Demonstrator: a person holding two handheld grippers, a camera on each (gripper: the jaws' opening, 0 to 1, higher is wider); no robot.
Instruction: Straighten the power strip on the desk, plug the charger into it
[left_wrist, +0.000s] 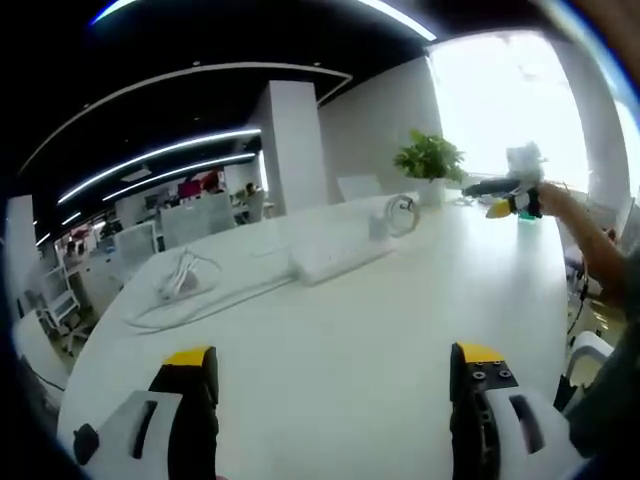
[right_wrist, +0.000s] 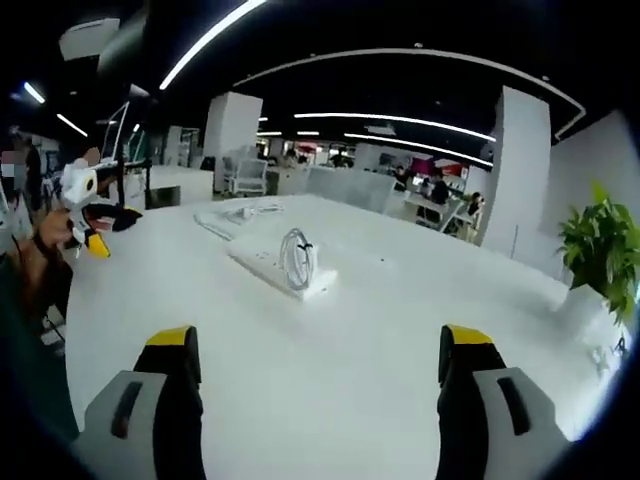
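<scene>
Grippers hanging over the desk, nothing grabbed yet.

Left gripper view: left gripper (left_wrist: 335, 375) has jaws spread wide and empty, power strip (left_wrist: 340, 256) at 12 o'clock on the desk (left_wrist: 400, 330), white cable (left_wrist: 185, 285) coiled at 10, plant (left_wrist: 430, 160) behind, right gripper (left_wrist: 512, 203) at 2. Right gripper view: right gripper (right_wrist: 320, 375) also spread and empty, strip dead ahead lying skewed with a coiled cord (right_wrist: 296, 258) on it, probably the charger's. Looks like both are just lining up.

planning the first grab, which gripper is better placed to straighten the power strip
Judging loosely, right: the power strip lies nearly centred ahead of its open fingers. In the left gripper view it sits similarly ahead, so the edge is slight.
</scene>
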